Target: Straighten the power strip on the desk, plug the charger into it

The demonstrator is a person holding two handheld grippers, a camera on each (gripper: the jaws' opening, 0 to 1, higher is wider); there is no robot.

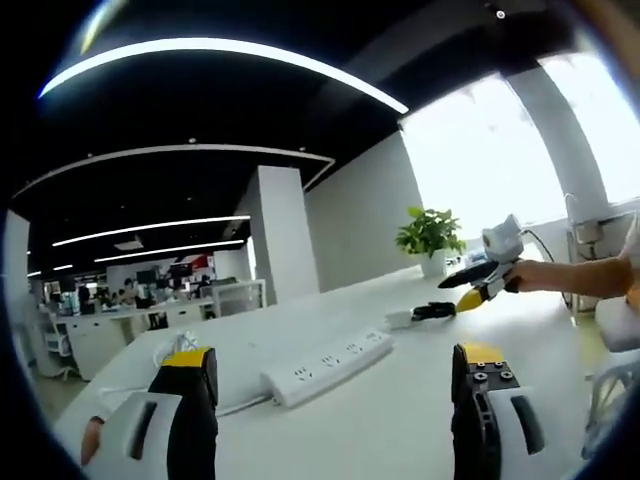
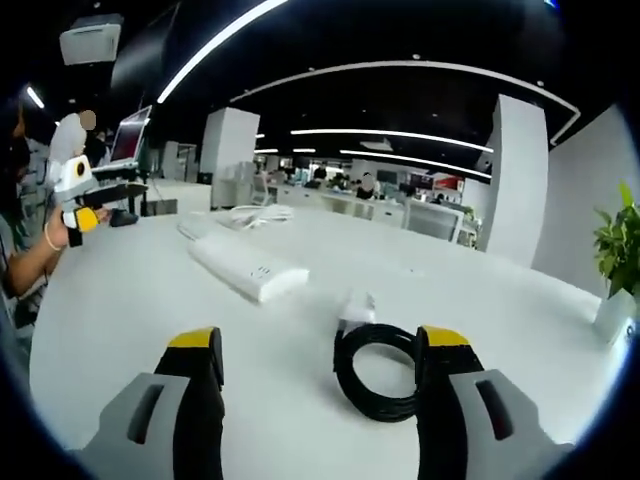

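A long white power strip (image 1: 327, 365) lies askew on the white desk (image 1: 400, 430), just ahead of my left gripper (image 1: 335, 362), whose jaws stand open and empty. In the right gripper view the power strip (image 2: 245, 268) is further off to the left. A small white charger (image 2: 357, 305) with its coiled black cable (image 2: 378, 372) lies close ahead of my right gripper (image 2: 320, 345), which is open; the coil is beside its right jaw. From the left gripper view, the right gripper (image 1: 478, 285) hovers over the charger (image 1: 420, 312), held by a hand.
The strip's white cord (image 2: 255, 213) trails loosely toward the desk's far edge. A potted plant (image 1: 430, 238) stands at the desk's end by the window. A laptop (image 2: 130, 135) sits beyond the left gripper (image 2: 95, 200). Office desks and pillars fill the background.
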